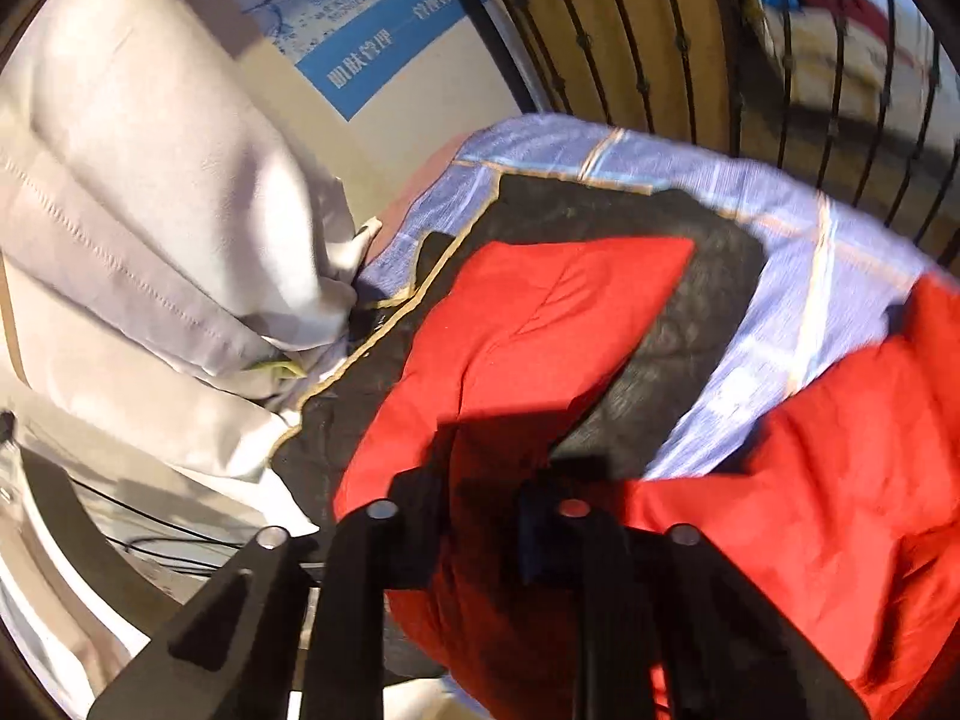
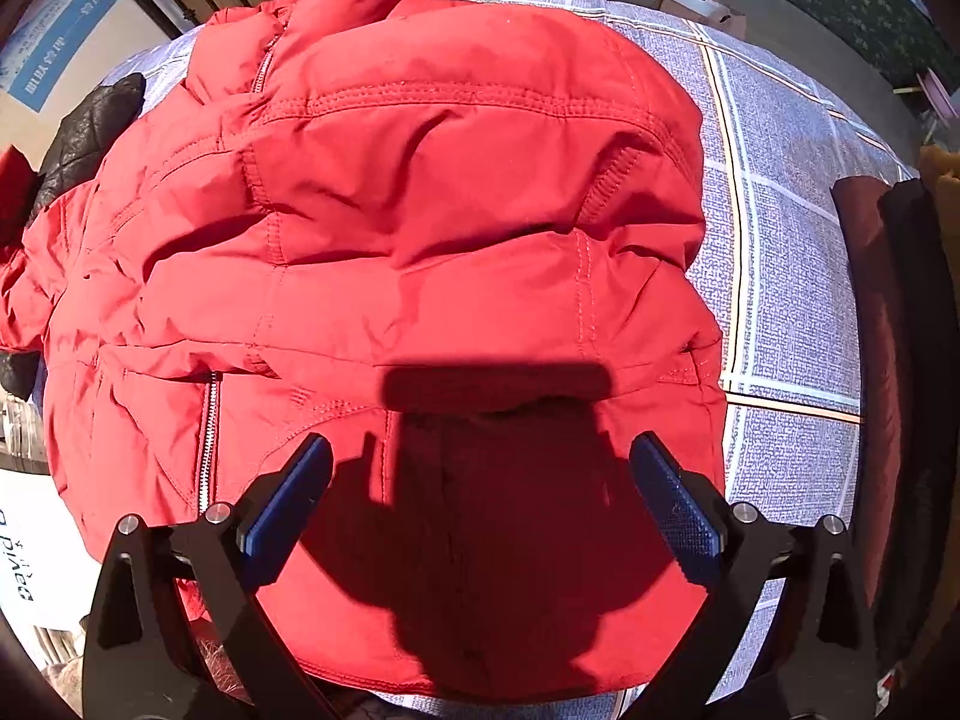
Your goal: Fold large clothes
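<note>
A red padded jacket (image 2: 420,228) lies spread on a bed with a blue checked sheet (image 2: 792,276), collar toward twelve o'clock. The right gripper (image 2: 480,492) hangs wide open above its hem, holding nothing. The left gripper (image 1: 486,516), jaws nearly together, pinches red fabric at the jacket's nine o'clock side, likely to fold it inward.

Left gripper (image 1: 480,516): black two-finger frame, pitched steeply downward. Jaws drawn close together on a fold of red fabric; blue pad partly visible between them, in shadow.

Right gripper (image 2: 480,480): black frame, directed straight down. Jaws spread wide; fingers (image 2: 288,498) faced with blue textured pads, both pads bare, nothing pressed between them. Poised above red fabric; contact cannot be told.
</note>
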